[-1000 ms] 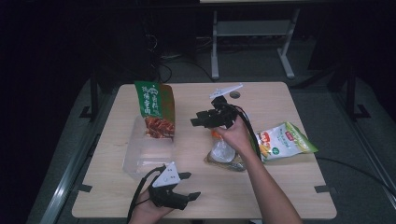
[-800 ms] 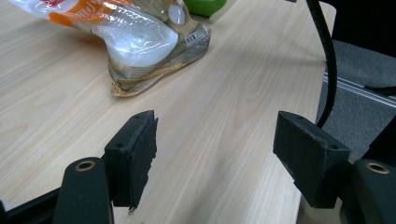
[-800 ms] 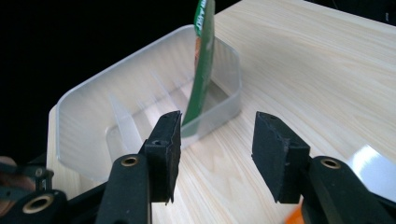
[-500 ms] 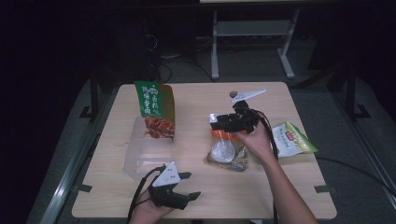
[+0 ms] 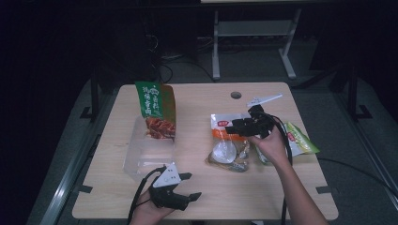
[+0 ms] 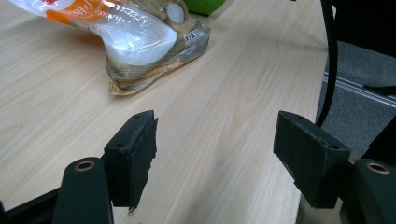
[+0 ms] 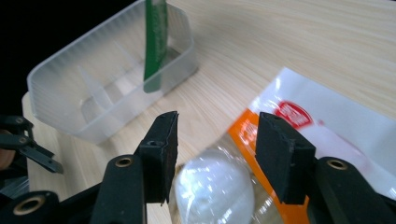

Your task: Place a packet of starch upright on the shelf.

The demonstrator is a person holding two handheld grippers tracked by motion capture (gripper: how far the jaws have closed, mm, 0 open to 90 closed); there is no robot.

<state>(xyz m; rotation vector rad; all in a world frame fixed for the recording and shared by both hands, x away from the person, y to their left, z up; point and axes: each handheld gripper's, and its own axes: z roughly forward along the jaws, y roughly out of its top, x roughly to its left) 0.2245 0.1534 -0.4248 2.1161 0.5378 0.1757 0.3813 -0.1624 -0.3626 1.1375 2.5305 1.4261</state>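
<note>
While right tool (image 5: 236, 125) hovers open over bun packet (image 5: 228, 149), left tool (image 5: 187, 185) rests.

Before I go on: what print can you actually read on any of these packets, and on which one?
None reads clearly.
Green and red snack bag standing in the clear plastic bin: large white characters, too blurred to read.
Orange and white packet: red oval logo, lettering too small.
Same packet's lower corner: barcode, digits unreadable.
Green packet: red mark, illegible.
</note>
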